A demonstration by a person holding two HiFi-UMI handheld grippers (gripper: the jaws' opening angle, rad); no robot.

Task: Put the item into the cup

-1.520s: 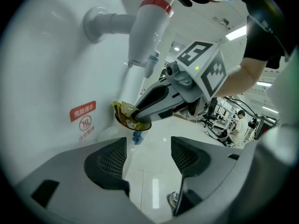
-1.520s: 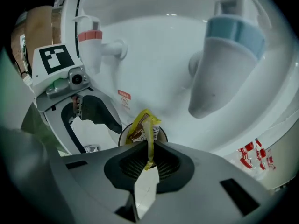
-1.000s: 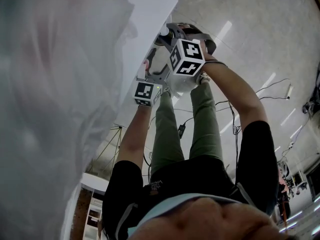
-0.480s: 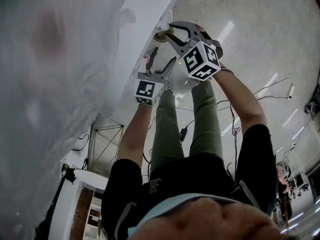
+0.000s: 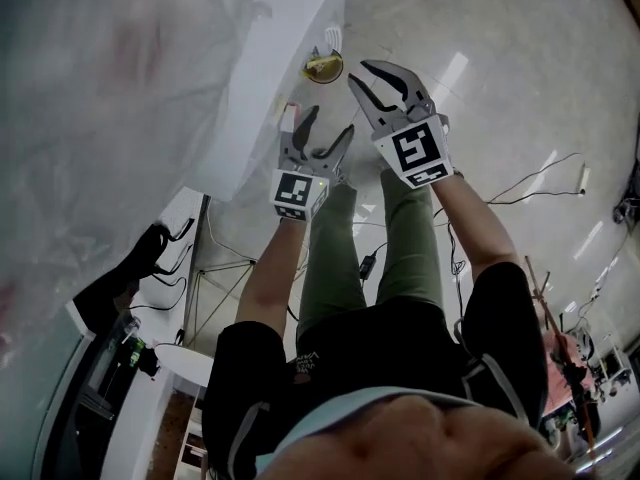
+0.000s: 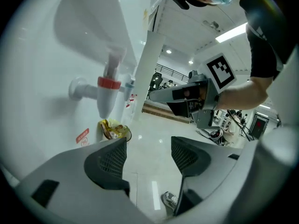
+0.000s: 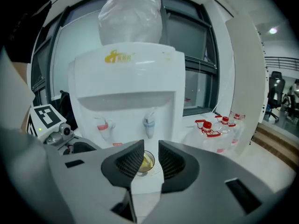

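Observation:
A clear cup [image 5: 323, 66] stands on the tray of a white water dispenser [image 7: 126, 87], with a yellow packet [image 6: 112, 129] inside it. In the right gripper view the cup [image 7: 146, 163] shows through the gap between the jaws, under the blue tap [image 7: 149, 123]. My right gripper [image 5: 358, 71] hangs open and empty a short way back from the cup. My left gripper [image 5: 328, 123] is open and empty too, lower and beside it, and its own view has the cup [image 6: 122, 133] at the left.
The dispenser's red tap [image 6: 108, 83] juts out above the cup. Water bottles with red caps [image 7: 217, 125] stand to the dispenser's right. Glossy floor [image 5: 500, 88] spreads below, with cables [image 5: 520, 183] on it. The person's legs and a shoe [image 6: 171, 200] are under the grippers.
The right gripper has drawn back from the cup, and its jaws now stand apart with nothing in them. The yellow packet stays in the cup. The left gripper has barely moved.

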